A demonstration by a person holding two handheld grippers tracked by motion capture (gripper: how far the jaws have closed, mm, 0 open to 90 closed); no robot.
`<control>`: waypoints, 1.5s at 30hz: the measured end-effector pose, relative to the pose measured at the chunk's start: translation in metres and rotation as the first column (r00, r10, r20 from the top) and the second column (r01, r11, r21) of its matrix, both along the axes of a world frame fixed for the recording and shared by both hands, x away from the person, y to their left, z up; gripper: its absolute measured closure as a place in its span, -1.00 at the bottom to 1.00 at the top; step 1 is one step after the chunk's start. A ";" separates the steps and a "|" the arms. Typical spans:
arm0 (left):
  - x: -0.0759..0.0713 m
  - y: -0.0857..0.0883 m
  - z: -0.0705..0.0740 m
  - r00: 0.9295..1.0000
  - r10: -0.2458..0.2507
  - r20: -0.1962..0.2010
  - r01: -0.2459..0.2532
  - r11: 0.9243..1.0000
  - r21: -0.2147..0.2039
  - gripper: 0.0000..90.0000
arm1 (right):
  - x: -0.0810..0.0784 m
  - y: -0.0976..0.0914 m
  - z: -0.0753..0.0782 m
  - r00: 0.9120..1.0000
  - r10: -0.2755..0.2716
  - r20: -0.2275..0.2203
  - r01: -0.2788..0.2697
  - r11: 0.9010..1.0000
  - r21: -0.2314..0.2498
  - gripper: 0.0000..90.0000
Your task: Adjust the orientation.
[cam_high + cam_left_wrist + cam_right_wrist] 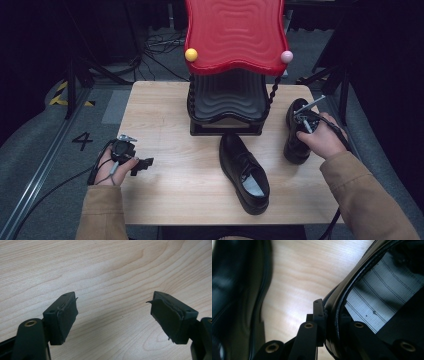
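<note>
Your right gripper [305, 121] is clamped on the collar of the black shoe [297, 132] near the table's right edge: in the right gripper view one jaw sits outside the leather rim and the other inside, against the striped lining [372, 307], so the wall of the shoe [337, 315] is pinched between them. Gripping the rim likely gives you a firm handle for carrying the shoe without crushing the toe. Your left gripper [132, 162] rests low at the table's left edge, jaws spread wide with only bare wood [107, 272] between them, holding nothing; it seems parked out of the way. The second shoe [244, 172] lies on the table [165, 190] between your hands, toe toward the rack [227, 107], probably waiting its turn. The rack stands at the far middle of the table, its red top shelf [234, 32] covering most of the dark shelf below, so you cannot tell how much room is free there. Your right hand [322, 140] hides the shoe's heel, and the inner jaw's pad is lost in shadow.
</note>
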State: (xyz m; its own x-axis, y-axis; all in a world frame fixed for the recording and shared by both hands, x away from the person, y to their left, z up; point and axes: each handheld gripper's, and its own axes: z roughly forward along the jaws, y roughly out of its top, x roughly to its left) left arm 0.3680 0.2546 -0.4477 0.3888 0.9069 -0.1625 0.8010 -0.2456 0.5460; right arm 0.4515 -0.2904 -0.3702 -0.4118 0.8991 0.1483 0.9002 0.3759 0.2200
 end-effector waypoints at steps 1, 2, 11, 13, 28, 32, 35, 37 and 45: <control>0.000 0.000 0.000 1.000 -0.001 0.003 0.001 1.000 0.007 -0.51 | -0.005 0.001 0.003 1.000 0.015 0.009 -0.015 1.000 -0.001 0.85; 0.001 0.000 0.000 1.000 -0.003 0.001 0.003 1.000 0.008 -0.51 | -0.011 0.002 0.007 0.999 0.030 0.016 -0.030 1.000 -0.004 0.85; 0.001 -0.003 0.001 1.000 -0.009 -0.002 0.009 1.000 0.001 -0.51 | -0.065 0.017 0.028 0.979 0.194 0.063 -0.192 0.981 -0.031 0.83; 0.001 -0.003 0.001 1.000 -0.010 -0.003 0.010 1.000 0.003 -0.51 | -0.076 0.021 0.030 0.972 0.225 0.074 -0.223 0.974 -0.030 0.83; 0.002 -0.003 0.000 1.000 -0.009 0.000 0.009 1.000 0.007 -0.51 | -0.130 0.046 0.026 0.906 0.410 0.105 -0.401 0.911 -0.102 0.82; 0.002 -0.005 0.000 1.000 -0.009 -0.007 0.009 1.000 0.003 -0.51 | -0.141 0.050 0.023 0.892 0.440 0.098 -0.430 0.896 -0.109 0.81; 0.002 -0.004 -0.001 1.000 -0.012 -0.003 0.012 1.000 0.008 -0.51 | -0.145 0.052 0.018 0.884 0.457 0.092 -0.446 0.887 -0.122 0.81; 0.002 -0.005 -0.001 1.000 -0.011 -0.005 0.011 1.000 0.006 -0.51 | -0.146 0.053 0.014 0.880 0.466 0.090 -0.453 0.882 -0.131 0.81; 0.002 -0.005 -0.002 1.000 -0.011 -0.006 0.011 1.000 0.008 -0.51 | -0.147 0.061 -0.009 0.863 0.502 0.054 -0.493 0.862 -0.119 0.80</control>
